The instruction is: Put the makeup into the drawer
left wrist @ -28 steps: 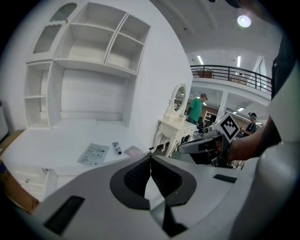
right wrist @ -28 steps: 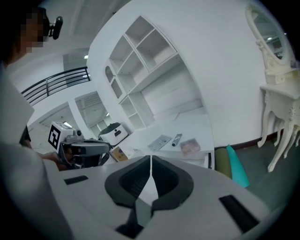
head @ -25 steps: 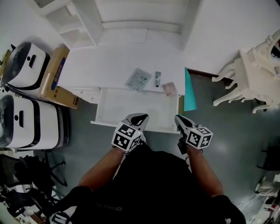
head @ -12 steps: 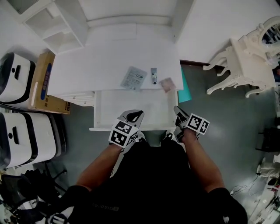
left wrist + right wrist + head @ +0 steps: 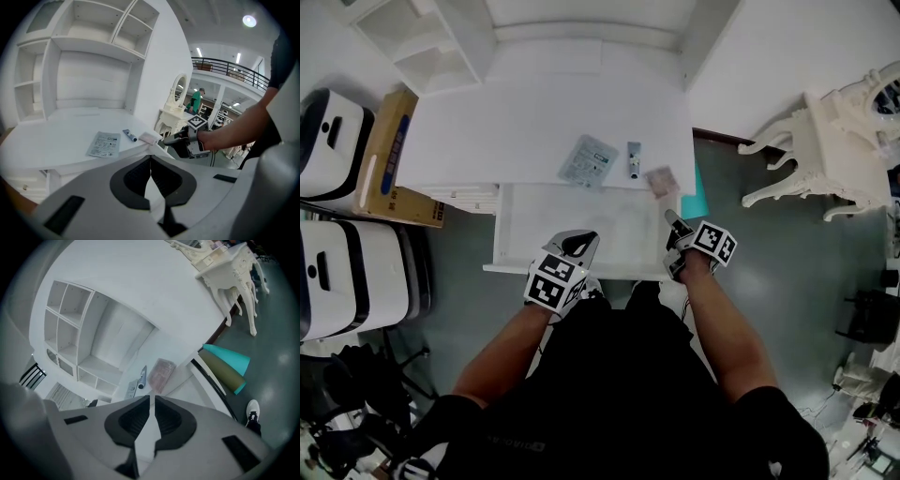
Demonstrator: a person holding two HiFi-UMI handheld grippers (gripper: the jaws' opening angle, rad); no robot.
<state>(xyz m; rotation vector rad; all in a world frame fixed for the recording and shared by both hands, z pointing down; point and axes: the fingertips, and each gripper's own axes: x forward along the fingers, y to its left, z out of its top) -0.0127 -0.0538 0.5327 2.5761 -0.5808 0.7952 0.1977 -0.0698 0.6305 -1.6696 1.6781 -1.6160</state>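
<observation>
1. The left tool [image 5: 579, 242] and right tool [image 5: 672, 221] hover over the front of the open drawer [image 5: 500, 234], each with jaws together and empty.
2. The drawer stands pulled out, probably to receive the makeup.
3. Beyond it, none is stowed yet: the flat sachet [image 5: 585, 161], small tube [image 5: 633, 159] and pink packet [image 5: 660, 181] lie near the tabletop [image 5: 516, 131] edge. The packet lies closest to the right tool.

We record that the right gripper [image 5: 672, 221] has advanced from just outside the front right corner of the drawer [image 5: 501, 239] to a position over its right wall, nearer the pink packet [image 5: 660, 181]. It has also rolled about its own axis.
</observation>
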